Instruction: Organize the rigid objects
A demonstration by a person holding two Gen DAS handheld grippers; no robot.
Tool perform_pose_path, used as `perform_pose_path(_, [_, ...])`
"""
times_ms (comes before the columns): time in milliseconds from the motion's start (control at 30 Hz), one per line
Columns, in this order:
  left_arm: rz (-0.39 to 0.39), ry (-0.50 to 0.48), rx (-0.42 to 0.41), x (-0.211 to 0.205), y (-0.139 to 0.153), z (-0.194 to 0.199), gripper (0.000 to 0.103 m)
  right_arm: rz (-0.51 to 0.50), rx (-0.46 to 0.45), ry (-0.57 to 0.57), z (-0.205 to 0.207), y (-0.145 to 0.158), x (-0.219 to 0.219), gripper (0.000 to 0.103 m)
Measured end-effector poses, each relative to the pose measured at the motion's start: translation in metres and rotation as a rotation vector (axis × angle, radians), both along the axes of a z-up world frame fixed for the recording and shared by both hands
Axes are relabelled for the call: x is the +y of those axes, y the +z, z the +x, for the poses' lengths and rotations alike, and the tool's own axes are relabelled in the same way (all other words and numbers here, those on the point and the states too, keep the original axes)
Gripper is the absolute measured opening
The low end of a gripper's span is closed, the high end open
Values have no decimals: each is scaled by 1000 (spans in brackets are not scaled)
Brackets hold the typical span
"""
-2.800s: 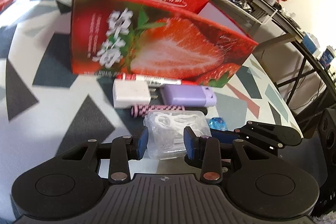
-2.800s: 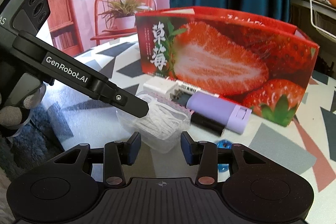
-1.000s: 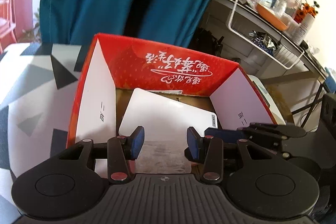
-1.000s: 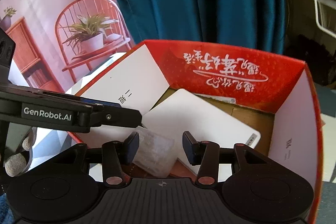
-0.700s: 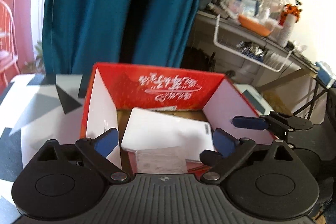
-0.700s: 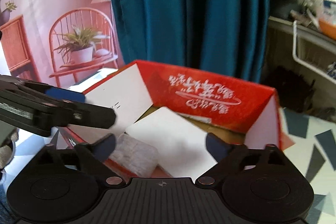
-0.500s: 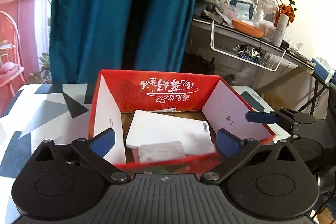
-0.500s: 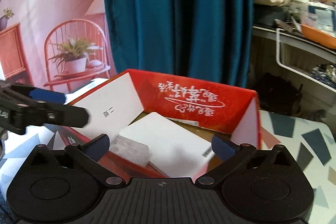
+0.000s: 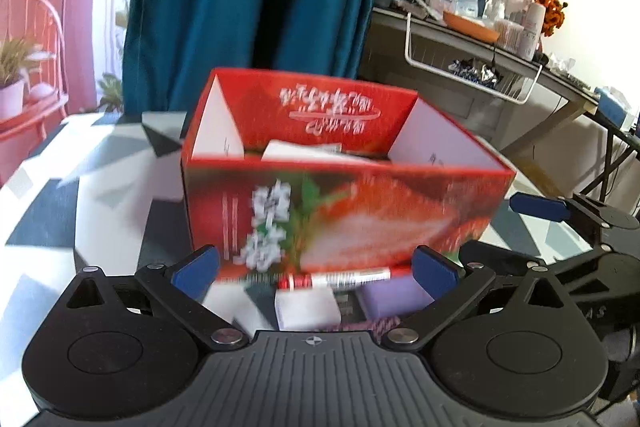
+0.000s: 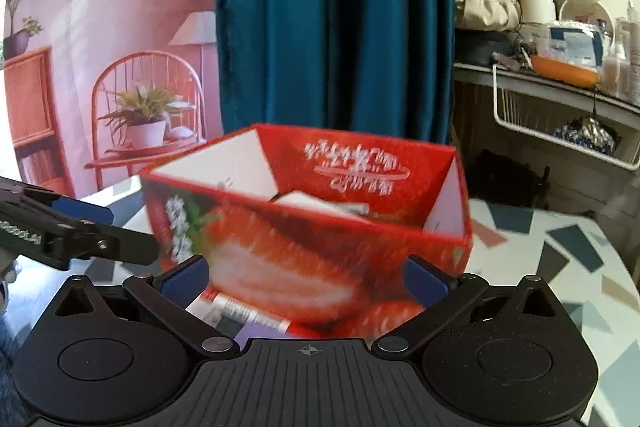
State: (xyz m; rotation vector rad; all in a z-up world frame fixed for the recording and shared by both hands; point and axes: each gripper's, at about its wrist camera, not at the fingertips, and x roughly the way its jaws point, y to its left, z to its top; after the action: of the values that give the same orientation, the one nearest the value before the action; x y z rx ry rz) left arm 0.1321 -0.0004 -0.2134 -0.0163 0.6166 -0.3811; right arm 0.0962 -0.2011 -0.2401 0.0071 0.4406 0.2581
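Note:
A red strawberry-print box (image 9: 344, 211) stands open on the patterned table; it also shows in the right wrist view (image 10: 304, 251). A white flat item (image 9: 304, 151) lies inside it. In front of the box lie a red-and-white tube (image 9: 336, 279), a white charger block (image 9: 307, 311) and a purple case (image 9: 394, 301). My left gripper (image 9: 316, 267) is open and empty, in front of the box over these items. My right gripper (image 10: 306, 277) is open and empty, close to the box's front wall. The clear plastic case is hidden inside the box.
The patterned table (image 9: 116, 195) extends left of the box. A teal curtain (image 10: 336, 19) hangs behind. A cluttered shelf with a wire basket (image 9: 472, 75) stands at the right. The other gripper's fingers (image 10: 80, 231) show at the left of the right wrist view.
Both grippers let go of the clear plastic case inside the box, opened wide, and have pulled back and down to the box's front side.

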Motion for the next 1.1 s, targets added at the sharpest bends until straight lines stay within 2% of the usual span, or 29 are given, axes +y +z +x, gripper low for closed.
perform_pose_path(100, [9, 9, 18, 2, -10, -3, 103, 29, 55, 8, -10, -17, 4, 102])
perform_pose_path(300, [12, 7, 54, 1, -25, -3, 103, 8, 155, 30, -18, -50, 16, 96])
perform_pose_path(467, [8, 1, 106, 0, -41, -1, 103, 8, 187, 44, -12, -62, 20, 84])
perform_pose_path(533, [3, 0, 125, 1, -45, 1, 103, 29, 225, 35, -6, -67, 19, 76])
perform_pose_path(633, [-13, 2, 140, 4, -50, 4, 102, 46, 260, 35, -3, -75, 19, 72])
perform_pose_path(767, [-24, 1, 171, 4, -56, 7, 88, 56, 259, 40, -1, -76, 20, 66])
perform_pose_path(900, [-14, -38, 161, -3, -56, 4, 75, 61, 260, 43, 2, -77, 18, 61])
perform_pose_path(1000, [-54, -60, 188, -3, -58, 5, 64, 65, 260, 45, 2, -77, 17, 54])
perform_pose_path(1100, [-81, -44, 201, -1, -61, 9, 63, 64, 258, 49, 3, -78, 17, 48])
